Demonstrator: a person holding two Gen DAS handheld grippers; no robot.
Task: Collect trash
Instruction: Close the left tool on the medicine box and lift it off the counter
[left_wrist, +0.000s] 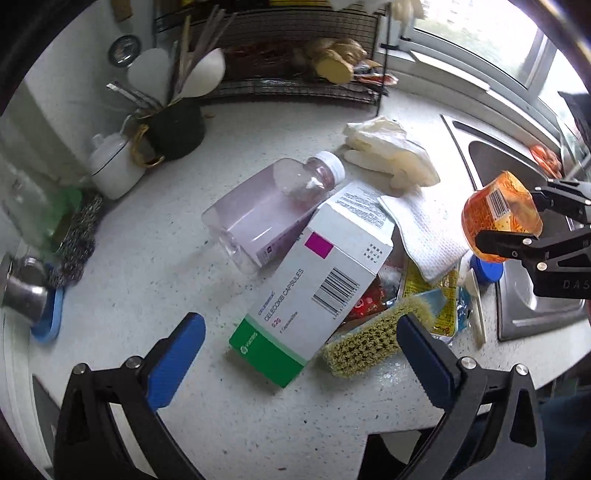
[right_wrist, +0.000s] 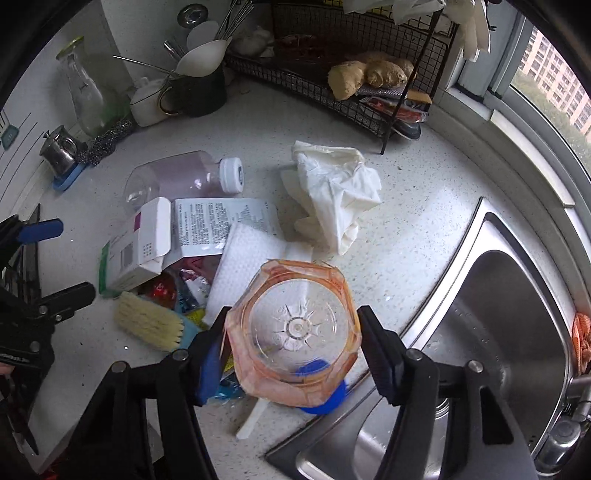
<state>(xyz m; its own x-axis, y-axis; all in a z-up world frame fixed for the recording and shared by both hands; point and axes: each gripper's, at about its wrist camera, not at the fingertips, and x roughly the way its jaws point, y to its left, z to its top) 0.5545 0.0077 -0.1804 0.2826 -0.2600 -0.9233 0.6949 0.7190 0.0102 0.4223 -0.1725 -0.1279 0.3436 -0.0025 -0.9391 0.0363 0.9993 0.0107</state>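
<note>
My right gripper is shut on an empty clear plastic bottle with an orange label, lifted above the counter by the sink edge. The left wrist view shows that bottle held at the right. My left gripper is open, its blue pads either side of a white and green medicine box without touching it. Around the box lie a clear bottle of pinkish liquid, a white paper towel, coloured wrappers and crumpled white gloves.
A yellow scrubbing brush lies beside the box and a blue cap under the held bottle. The steel sink is at the right. At the back stand a black wire rack, a utensil cup and a glass bottle.
</note>
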